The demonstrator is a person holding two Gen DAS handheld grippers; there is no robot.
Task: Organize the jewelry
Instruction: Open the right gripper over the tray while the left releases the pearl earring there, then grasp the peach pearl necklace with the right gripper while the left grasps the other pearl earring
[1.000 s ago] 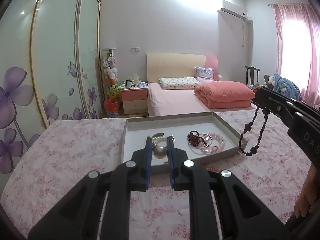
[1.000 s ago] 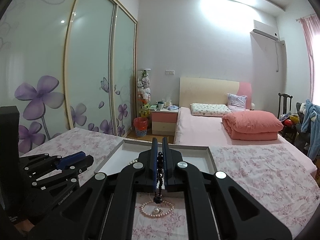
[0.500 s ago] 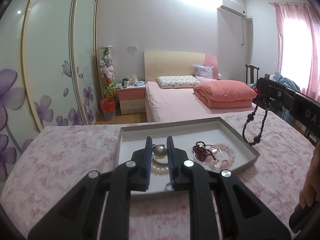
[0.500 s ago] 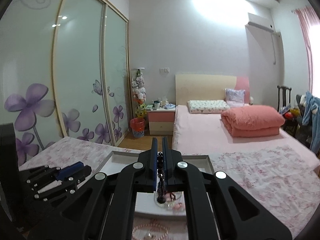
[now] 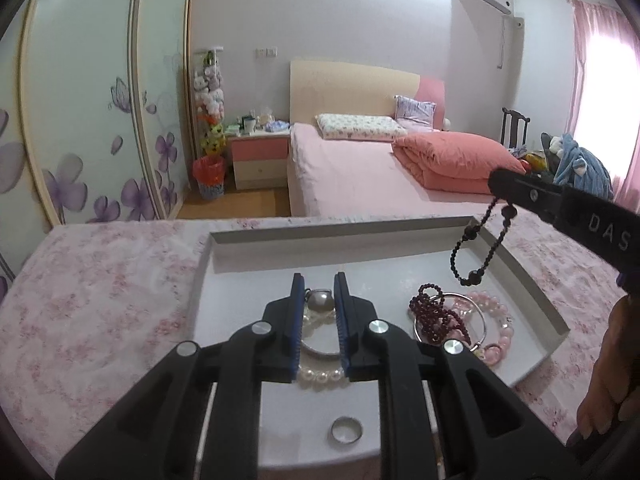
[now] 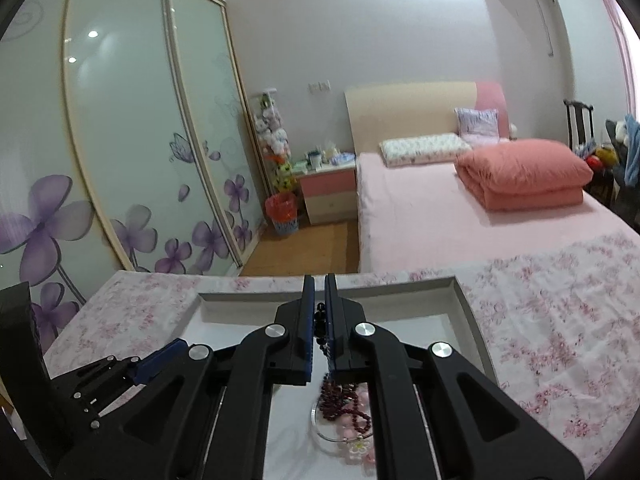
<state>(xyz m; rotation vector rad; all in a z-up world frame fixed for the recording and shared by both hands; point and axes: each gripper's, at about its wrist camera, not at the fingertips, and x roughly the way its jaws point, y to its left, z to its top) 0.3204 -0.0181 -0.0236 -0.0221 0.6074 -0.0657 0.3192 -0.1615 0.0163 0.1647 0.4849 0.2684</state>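
A shallow grey rectangular tray (image 5: 520, 276) sat on the pink floral-clothed counter (image 5: 100, 300). The right gripper (image 6: 319, 320) hung over it, jaws clamped on a dark beaded strand (image 5: 476, 248). The left gripper (image 5: 319, 312), jaws just opening, straddled a white pearl bracelet (image 5: 320, 378) lying in the tray.

We see both grippers in matte black plastic: left gripper (image 5: 318, 292) and right gripper (image 6: 319, 294) have blue ribbed pads, silver round screws on the linkages, white "DAS" lettering on the right one's side.
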